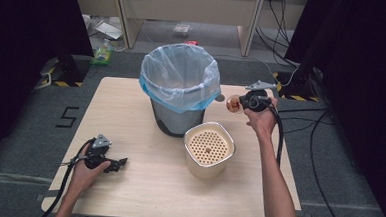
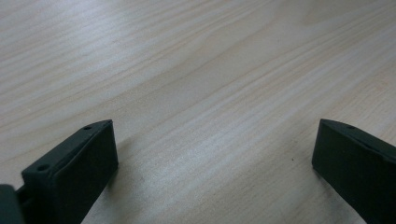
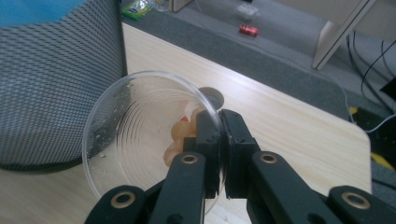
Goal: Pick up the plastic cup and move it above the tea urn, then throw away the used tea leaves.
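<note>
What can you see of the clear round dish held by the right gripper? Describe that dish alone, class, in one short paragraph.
The clear dish is round, shallow and transparent, plastic by its look, with fine concentric rings in its base. The right gripper pinches its rim, jaws closed on either side of the wall. It is held tilted, above the table beside the mesh bin. Orange-tan pieces sit near the jaws, and small crumbs cling to the inside.

Clear round dish (image 3: 140, 140) — on edge, orange bits inside, beside mesh bin (image 3: 56, 84).
</note>
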Available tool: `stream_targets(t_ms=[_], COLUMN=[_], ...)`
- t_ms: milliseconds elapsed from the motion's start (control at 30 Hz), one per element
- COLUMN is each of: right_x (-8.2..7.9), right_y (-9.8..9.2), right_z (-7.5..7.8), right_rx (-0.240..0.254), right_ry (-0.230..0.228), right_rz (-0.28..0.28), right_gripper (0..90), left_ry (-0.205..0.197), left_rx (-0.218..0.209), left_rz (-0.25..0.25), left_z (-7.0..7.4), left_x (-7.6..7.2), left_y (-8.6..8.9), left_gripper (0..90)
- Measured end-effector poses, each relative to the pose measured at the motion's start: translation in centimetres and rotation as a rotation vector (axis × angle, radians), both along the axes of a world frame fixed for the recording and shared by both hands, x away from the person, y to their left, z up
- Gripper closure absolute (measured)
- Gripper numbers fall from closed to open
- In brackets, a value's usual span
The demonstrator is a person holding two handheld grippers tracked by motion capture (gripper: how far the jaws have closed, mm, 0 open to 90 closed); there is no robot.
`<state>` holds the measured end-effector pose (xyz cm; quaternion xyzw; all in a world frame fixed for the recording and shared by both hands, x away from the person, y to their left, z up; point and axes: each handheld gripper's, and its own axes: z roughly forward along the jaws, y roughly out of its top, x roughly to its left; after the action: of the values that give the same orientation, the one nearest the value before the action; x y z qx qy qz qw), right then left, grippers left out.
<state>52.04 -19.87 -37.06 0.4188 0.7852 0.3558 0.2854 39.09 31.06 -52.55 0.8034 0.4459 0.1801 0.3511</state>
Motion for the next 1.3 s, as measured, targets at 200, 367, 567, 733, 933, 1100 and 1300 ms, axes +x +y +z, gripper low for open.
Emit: stream_targets(t_ms=[200, 367, 567, 733, 933, 1100, 1300], right_x=[-2.4, -3.8, -5.5, -7.2, -9.4, -11.0, -12.2], right_y=[0.3, 0.7, 1.2, 1.8, 3.0, 4.1, 5.2], right_z=[1.1, 1.7, 2.3, 2.4, 2.3, 2.2, 2.1], right_rx=[-0.025, -0.024, -0.027, -0.056, -0.146, -0.254, -0.355], right_ry=[-0.067, -0.100, -0.135, -0.188, -0.310, -0.418, -0.536], right_rz=[0.045, 0.072, 0.106, 0.108, 0.111, 0.109, 0.104], right_gripper=[87.3, 87.2, 87.2, 87.2, 87.2, 87.3, 87.4], left_ry=[0.000, 0.000, 0.000, 0.000, 0.001, 0.001, 0.001], left_rx=[0.001, 0.001, 0.001, 0.001, 0.001, 0.002, 0.002], left_rz=[0.000, 0.000, -0.001, 0.000, 0.001, 0.006, 0.006], left_z=[0.0, 0.0, 0.0, 0.0, 0.0, 0.0, 0.0], left_x=[0.0, 0.0, 0.0, 0.0, 0.0, -0.1, -0.1], left_y=[0.0, 0.0, 0.0, 0.0, 0.0, 0.0, 0.0], left_gripper=[0.0, 0.0, 0.0, 0.0, 0.0, 0.0, 0.0])
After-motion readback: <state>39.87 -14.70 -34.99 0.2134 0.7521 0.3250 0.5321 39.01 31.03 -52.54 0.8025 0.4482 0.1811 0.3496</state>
